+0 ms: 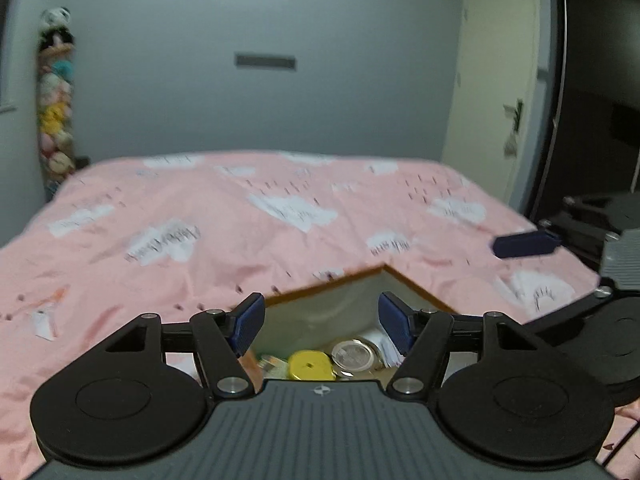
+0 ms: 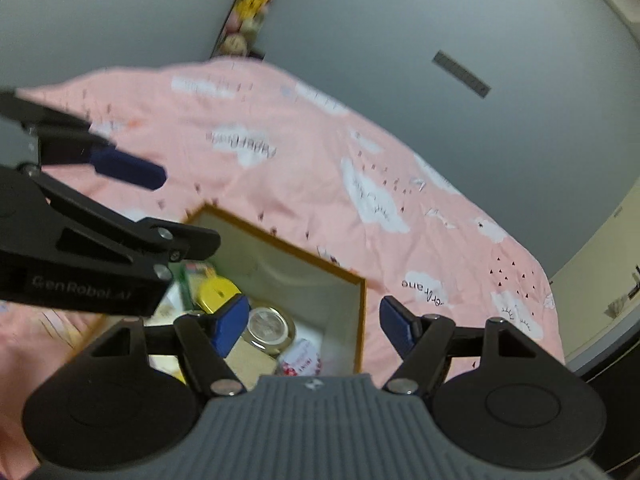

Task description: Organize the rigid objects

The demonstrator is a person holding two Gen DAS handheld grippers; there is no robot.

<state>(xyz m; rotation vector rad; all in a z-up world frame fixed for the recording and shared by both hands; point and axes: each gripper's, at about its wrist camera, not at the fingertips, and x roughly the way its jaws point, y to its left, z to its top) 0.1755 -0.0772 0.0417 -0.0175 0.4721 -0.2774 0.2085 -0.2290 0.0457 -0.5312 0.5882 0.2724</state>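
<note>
Reading from the left in the right wrist view, the side of the left gripper [image 2: 160,208] carries pale letters "GenRobot.AI", a little blurred. Its jaws stand apart with nothing between them. Below it sits the box [image 2: 362,320], which has an orange-brown rim and pale grey inner walls, resting on the pink bedcover [image 2: 280,152]. Inside it lie the rigid objects: a yellow round piece [image 2: 214,290] at the left, then a round tin with clear lid [image 2: 266,326], a brown cardboard piece [image 2: 250,360], and a small round thing with red and white pattern [image 2: 302,362]; its writing is too blurred to read. The right gripper [image 2: 314,322] hangs above the box, jaws released, holding nothing. On the bedcover the white clouds have dark script; only something like "erfrane" can be read.
</note>
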